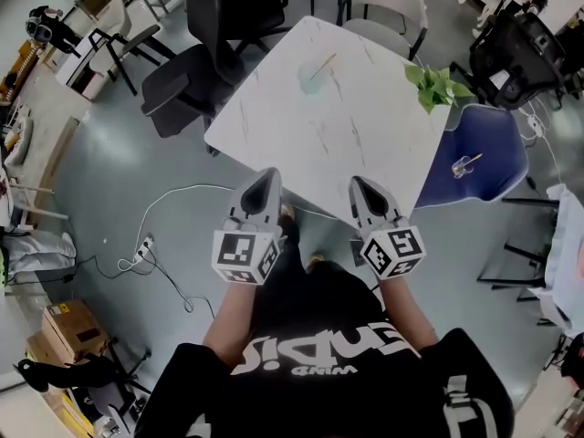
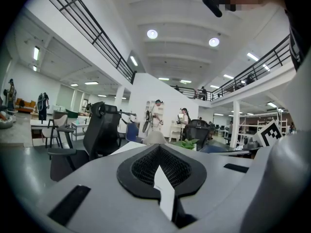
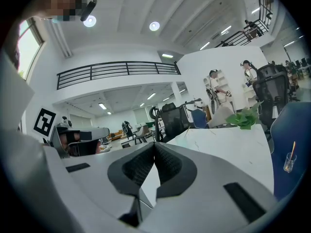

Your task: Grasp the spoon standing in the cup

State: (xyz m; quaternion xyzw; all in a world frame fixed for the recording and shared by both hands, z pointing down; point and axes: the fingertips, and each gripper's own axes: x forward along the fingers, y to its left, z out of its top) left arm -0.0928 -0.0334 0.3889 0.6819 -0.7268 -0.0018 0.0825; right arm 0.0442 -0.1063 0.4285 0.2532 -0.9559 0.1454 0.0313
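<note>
I hold both tools level and side by side over the floor, just short of the near edge of the white tabletop [image 1: 365, 144]. The left tool [image 1: 268, 177] is fully closed: in the left gripper view its black pads [image 2: 146, 166] meet at the tips with nothing between them. The right tool [image 1: 359, 183] is closed too; in the right gripper view its pads [image 3: 167, 164] touch at the tips and grip nothing.

A pale cup [image 1: 310, 82] stands toward the far side of the tabletop, well apart from both tools, with a thin spoon [image 1: 324, 64] leaning in it, its handle tilted to the upper right. A plant [image 1: 436, 85] hangs over the tabletop's right corner.

To the right of the tabletop is a blue chair [image 1: 497, 140], and on its seat stands a glass [image 1: 459, 168] with a second spoon [image 1: 470, 160] leaning in it. The right gripper view shows that glass at its right edge, upright on the seat, with the handle sticking up and tilted slightly right. It is well to the right of the right tool.

A black chair [image 1: 196, 71] stands at the tabletop's left corner. A white cable [image 1: 173, 194] runs across the grey floor to the left of the left tool.
</note>
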